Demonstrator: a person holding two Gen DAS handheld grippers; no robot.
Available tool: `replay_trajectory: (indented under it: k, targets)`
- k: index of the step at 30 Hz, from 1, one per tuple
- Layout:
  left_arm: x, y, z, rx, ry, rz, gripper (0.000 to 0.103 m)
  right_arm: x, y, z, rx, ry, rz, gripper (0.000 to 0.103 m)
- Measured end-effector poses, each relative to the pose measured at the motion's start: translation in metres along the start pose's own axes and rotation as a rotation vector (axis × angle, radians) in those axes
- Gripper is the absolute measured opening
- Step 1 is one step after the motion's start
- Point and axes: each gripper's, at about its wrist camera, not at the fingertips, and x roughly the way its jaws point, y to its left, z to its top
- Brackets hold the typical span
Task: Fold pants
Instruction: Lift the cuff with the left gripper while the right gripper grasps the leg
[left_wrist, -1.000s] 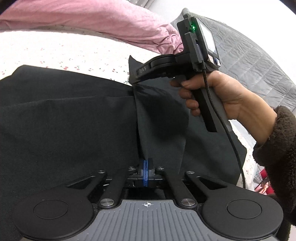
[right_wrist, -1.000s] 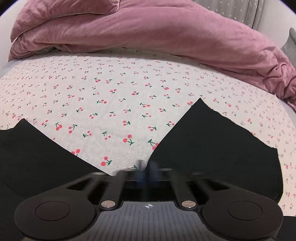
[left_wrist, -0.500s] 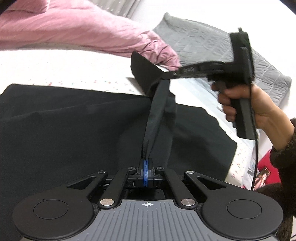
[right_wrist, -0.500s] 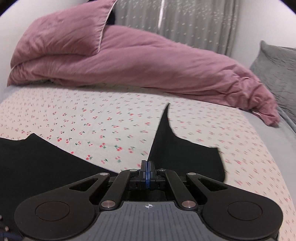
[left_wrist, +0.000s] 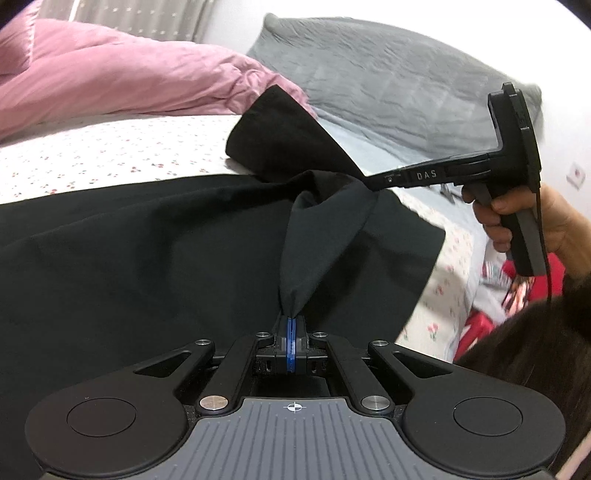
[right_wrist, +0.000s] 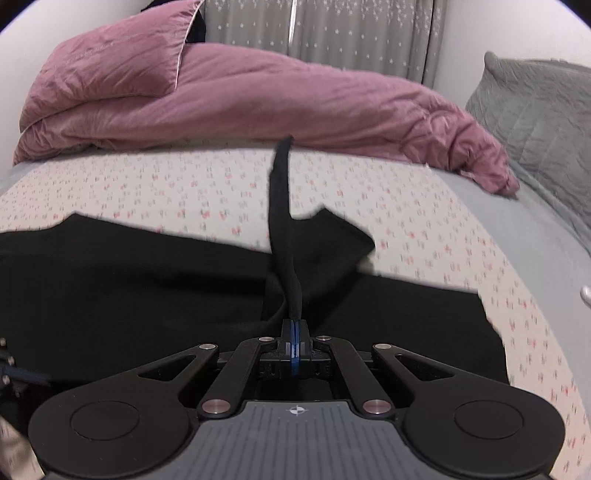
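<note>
A: Pants (left_wrist: 147, 258), one pair, black, spread over the bed (left_wrist: 110, 155); the far right end is lifted clear of the sheet. How will the cloth handle?

B: By its look, soft and light. It drapes in a loose fold between the two grips and sags under its own weight, with no stiffness to hold a crease. It is not fragile, though thin cloth may slip from a shallow pinch.

A: Where should it be held?

B: At an edge or corner, with several layers gathered deep between the pads, as shown. Left tongs (left_wrist: 291, 321): closed on a bunched point of the fabric, which rises from them in a cone. Right tongs (right_wrist: 294, 326): closed on a narrow strip of the same pants (right_wrist: 147, 295), standing up as a thin band. In the left view the right tongs (left_wrist: 369, 182) come in from the right side, held by a hand (left_wrist: 524, 218) with a dark fleecy sleeve.

A: Count, from left to right?

B: One pink pillow (right_wrist: 110, 70), one pink quilt (right_wrist: 277, 103), one pair of pants, two tongs, one grey quilted pillow (right_wrist: 535, 107). The red printed thing (left_wrist: 517, 291) beyond the bed's right edge is too blurred to name.
</note>
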Motion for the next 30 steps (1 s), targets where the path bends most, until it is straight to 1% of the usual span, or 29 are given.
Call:
replay_trajectory:
  k: [3, 5, 6, 7, 8, 9, 10, 11, 12, 13, 14, 15, 16, 17, 18, 19, 20, 21, 22, 24, 26, 27, 28, 30]
  targets:
    - [0.003, -0.007, -0.004, 0.03, 0.022, 0.007, 0.0, 0.007, -0.004, -0.019, -0.006, 0.055, 0.007, 0.0]
    - [0.003, -0.01, -0.005, 0.054, 0.036, 0.01, 0.0, 0.012, -0.004, -0.028, -0.012, 0.109, 0.01, 0.0]
    - [0.003, -0.011, -0.006, 0.068, 0.046, 0.01, 0.0, 0.018, -0.005, -0.034, -0.017, 0.153, 0.012, 0.0]
    - [0.003, -0.012, -0.007, 0.081, 0.054, 0.009, 0.0, 0.021, -0.005, -0.037, -0.026, 0.173, 0.015, 0.0]
    - [0.002, -0.013, -0.008, 0.087, 0.058, 0.008, 0.0, 0.02, -0.004, -0.039, -0.042, 0.168, 0.015, 0.0]
    - [0.0, -0.012, -0.008, 0.087, 0.057, 0.0, 0.001, 0.019, -0.003, -0.038, -0.055, 0.165, 0.012, 0.004]
    - [-0.004, -0.012, -0.007, 0.084, 0.042, -0.012, 0.004, 0.016, -0.003, -0.035, -0.049, 0.16, 0.004, 0.016]
    - [-0.007, -0.011, -0.006, 0.077, 0.026, -0.016, 0.01, 0.013, -0.004, -0.033, -0.031, 0.143, 0.002, 0.024]
    - [-0.009, -0.01, -0.006, 0.07, 0.011, -0.018, 0.015, 0.009, -0.006, -0.031, -0.014, 0.116, 0.006, 0.04]
    - [-0.013, -0.011, -0.005, 0.065, -0.014, -0.01, 0.018, 0.004, -0.006, -0.027, -0.001, 0.08, 0.02, 0.046]
    - [-0.015, -0.011, -0.005, 0.067, -0.032, 0.0, 0.03, 0.0, -0.006, -0.023, 0.002, 0.046, 0.03, 0.046]
    - [-0.017, -0.012, -0.004, 0.073, -0.049, 0.012, 0.038, -0.004, -0.003, -0.018, -0.005, 0.006, 0.036, 0.047]
    - [-0.019, -0.014, -0.004, 0.08, -0.064, 0.02, 0.055, -0.006, 0.0, -0.013, -0.017, -0.028, 0.034, 0.05]
    - [-0.018, -0.015, -0.004, 0.086, -0.075, 0.024, 0.063, -0.007, 0.006, -0.007, -0.039, -0.064, 0.026, 0.053]
    - [-0.017, -0.016, -0.004, 0.091, -0.078, 0.021, 0.063, -0.007, 0.014, -0.002, -0.073, -0.09, 0.016, 0.06]
    - [-0.015, -0.017, -0.002, 0.095, -0.073, 0.016, 0.063, -0.004, 0.022, 0.003, -0.113, -0.109, 0.005, 0.064]
    - [-0.012, -0.018, -0.002, 0.096, -0.066, 0.01, 0.063, -0.002, 0.031, 0.006, -0.156, -0.121, -0.002, 0.064]
    - [-0.009, -0.02, -0.001, 0.098, -0.06, 0.008, 0.063, 0.004, 0.043, 0.01, -0.209, -0.13, -0.01, 0.063]
    - [-0.006, -0.021, -0.001, 0.104, -0.051, 0.005, 0.063, 0.011, 0.051, 0.014, -0.249, -0.138, -0.021, 0.058]
    - [-0.001, -0.024, 0.0, 0.117, -0.042, 0.001, 0.063, 0.025, 0.062, 0.02, -0.316, -0.154, -0.064, 0.054]
    - [0.003, -0.027, 0.0, 0.126, -0.028, -0.008, 0.063, 0.037, 0.068, 0.022, -0.349, -0.161, -0.105, 0.034]
    - [0.005, -0.028, -0.001, 0.128, -0.022, -0.012, 0.062, 0.04, 0.065, 0.024, -0.341, -0.156, -0.108, 0.005]
    - [0.006, -0.029, -0.001, 0.133, -0.014, -0.019, 0.061, 0.041, 0.059, 0.027, -0.316, -0.144, -0.097, 0.0]
    - [0.009, -0.034, -0.002, 0.148, 0.0, -0.024, 0.058, 0.033, 0.04, 0.033, -0.222, -0.147, -0.109, 0.0]
